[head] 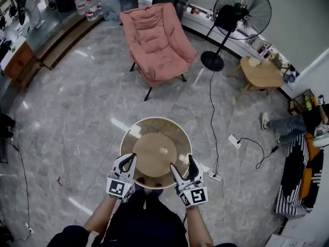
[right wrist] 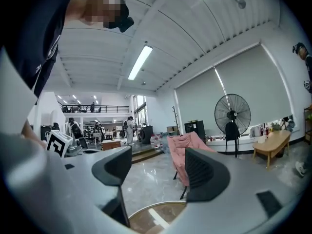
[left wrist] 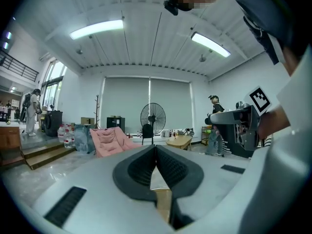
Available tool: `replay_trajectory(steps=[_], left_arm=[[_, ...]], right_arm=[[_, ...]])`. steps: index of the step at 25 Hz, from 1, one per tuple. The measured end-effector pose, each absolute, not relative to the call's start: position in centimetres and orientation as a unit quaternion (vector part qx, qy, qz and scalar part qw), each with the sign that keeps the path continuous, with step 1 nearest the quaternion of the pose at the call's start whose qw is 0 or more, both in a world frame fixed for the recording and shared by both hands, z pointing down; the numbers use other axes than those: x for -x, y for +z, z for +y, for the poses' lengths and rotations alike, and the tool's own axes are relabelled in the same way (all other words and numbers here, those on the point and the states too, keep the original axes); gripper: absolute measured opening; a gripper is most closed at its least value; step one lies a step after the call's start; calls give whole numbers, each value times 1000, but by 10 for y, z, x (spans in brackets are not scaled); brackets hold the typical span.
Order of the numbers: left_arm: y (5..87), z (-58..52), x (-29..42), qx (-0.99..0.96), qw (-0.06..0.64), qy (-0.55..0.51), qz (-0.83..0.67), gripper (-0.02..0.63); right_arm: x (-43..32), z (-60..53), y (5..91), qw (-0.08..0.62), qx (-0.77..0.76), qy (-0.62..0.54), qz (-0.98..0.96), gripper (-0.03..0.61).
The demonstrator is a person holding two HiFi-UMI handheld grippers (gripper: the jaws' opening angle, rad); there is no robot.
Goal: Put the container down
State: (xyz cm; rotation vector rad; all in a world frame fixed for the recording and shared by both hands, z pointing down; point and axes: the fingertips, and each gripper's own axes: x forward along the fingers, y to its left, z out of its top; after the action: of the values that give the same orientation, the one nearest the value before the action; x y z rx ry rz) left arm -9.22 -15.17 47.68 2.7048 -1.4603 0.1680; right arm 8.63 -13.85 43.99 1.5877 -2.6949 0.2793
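Observation:
A round container (head: 155, 149) with a clear wall and a tan bottom hangs above the marble floor, just ahead of the person's body in the head view. My left gripper (head: 127, 163) is shut on the near left part of its rim. In the left gripper view the jaws (left wrist: 156, 152) meet over a thin tan strip of the container (left wrist: 162, 199). My right gripper (head: 183, 168) is at the near right part of the rim. In the right gripper view its jaws (right wrist: 158, 172) stand apart, with the container's edge (right wrist: 156, 217) low between them.
A pink folding chair (head: 157, 42) stands ahead on the floor. A black standing fan (head: 234, 17) and a small wooden table (head: 262, 73) are at the back right. A power strip with cables (head: 234, 140) lies to the right. Wooden steps (head: 61, 40) run along the far left.

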Motion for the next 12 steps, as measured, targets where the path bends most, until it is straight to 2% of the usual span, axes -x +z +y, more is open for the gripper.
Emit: replay_trajectory(steps=[5, 12], left_arm=[[448, -148, 106, -865, 53, 75, -493, 25], [420, -151, 104, -869, 36, 47, -491, 25]], right_arm=[[-81, -129, 409, -15, -506, 101, -857, 350], [-77, -114, 394, -24, -509, 90, -856, 350]])
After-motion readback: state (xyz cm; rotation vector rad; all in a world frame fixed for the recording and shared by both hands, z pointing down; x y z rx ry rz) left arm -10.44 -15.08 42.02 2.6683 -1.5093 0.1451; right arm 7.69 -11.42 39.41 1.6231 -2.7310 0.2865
